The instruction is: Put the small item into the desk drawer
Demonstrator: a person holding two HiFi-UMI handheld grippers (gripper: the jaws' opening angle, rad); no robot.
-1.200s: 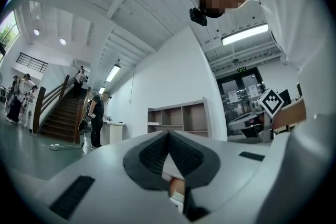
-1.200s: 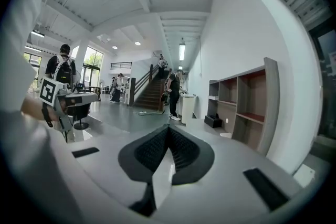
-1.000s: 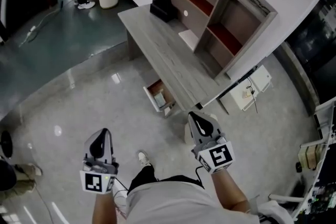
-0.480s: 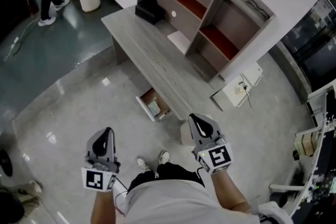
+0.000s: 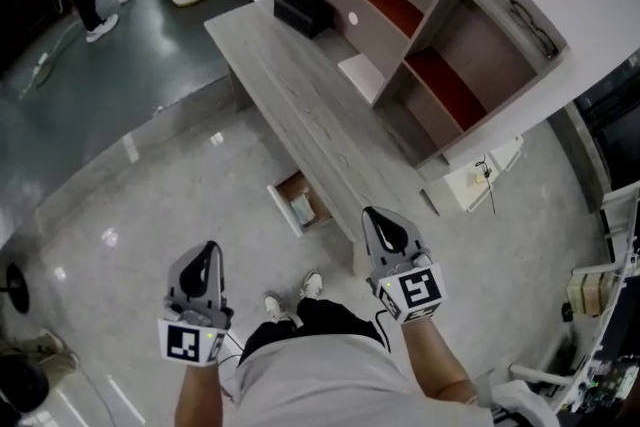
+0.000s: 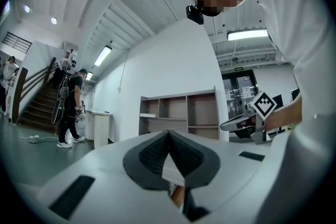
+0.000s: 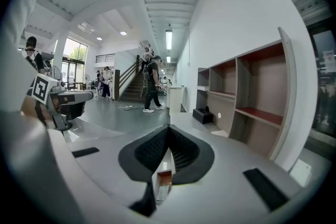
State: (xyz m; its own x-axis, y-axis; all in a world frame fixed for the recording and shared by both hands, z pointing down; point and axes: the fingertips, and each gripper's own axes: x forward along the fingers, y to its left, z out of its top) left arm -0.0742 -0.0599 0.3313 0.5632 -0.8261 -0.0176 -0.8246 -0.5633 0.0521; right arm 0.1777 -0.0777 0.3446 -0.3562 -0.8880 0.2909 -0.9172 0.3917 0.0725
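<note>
I hold my left gripper (image 5: 207,253) and right gripper (image 5: 376,218) both pinched together on nothing, and beyond them a pale small item (image 5: 301,209) lies inside the open wooden drawer (image 5: 282,205) under the long grey desk's (image 5: 290,95) front edge.

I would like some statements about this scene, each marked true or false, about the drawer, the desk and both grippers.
1. The drawer under the desk stands open. True.
2. The right gripper holds a small item. False: its jaws are together with nothing between them.
3. A black box sits on the desk. True.
4. The left gripper reaches into the drawer. False: it is apart from the drawer, jaws together.
</note>
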